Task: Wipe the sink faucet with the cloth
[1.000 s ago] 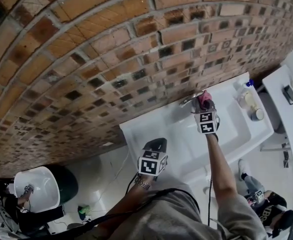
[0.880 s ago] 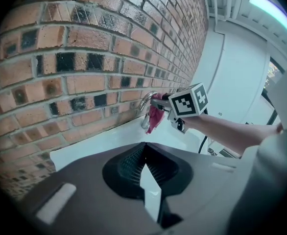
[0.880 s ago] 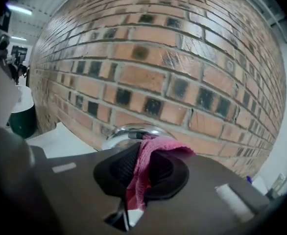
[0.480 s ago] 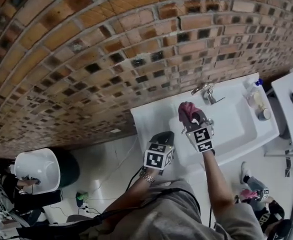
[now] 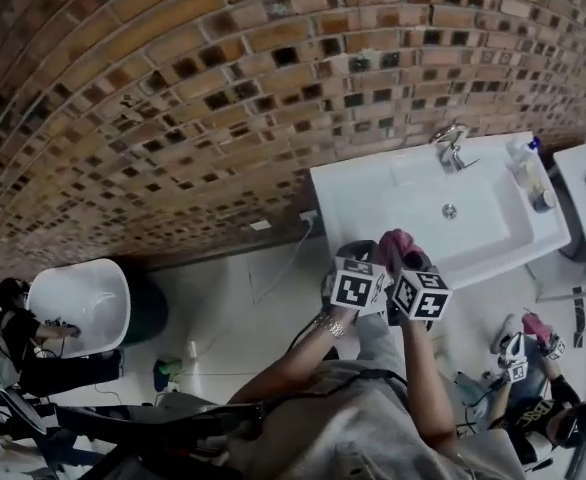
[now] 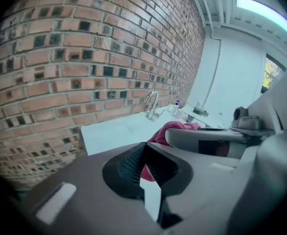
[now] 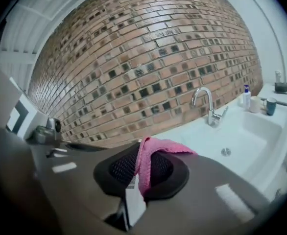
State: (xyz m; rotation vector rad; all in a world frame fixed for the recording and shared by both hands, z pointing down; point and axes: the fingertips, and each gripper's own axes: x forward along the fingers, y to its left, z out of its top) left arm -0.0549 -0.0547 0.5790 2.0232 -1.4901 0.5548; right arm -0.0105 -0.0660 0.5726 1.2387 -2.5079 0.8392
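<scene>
Pink cloth (image 7: 151,155) sits clamped in the right gripper (image 7: 141,168), beside the left gripper (image 6: 143,165) with jaws together, both just off the sink's (image 5: 373,183) front edge, well apart from the faucet (image 5: 453,144).

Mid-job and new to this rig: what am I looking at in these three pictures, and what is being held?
No robot arm here: a person carries a hand-held gripper in each hand. The head view looks down from the person's head onto the white sink and its chrome curved faucet against the brick wall. The other two pictures come from cameras riding on the hand-held grippers. The right hand-held gripper is clamped on a pink cloth. The left hand-held gripper has its jaws together, holding nothing; the pink behind them is that same cloth. Neither touches the faucet.
</scene>
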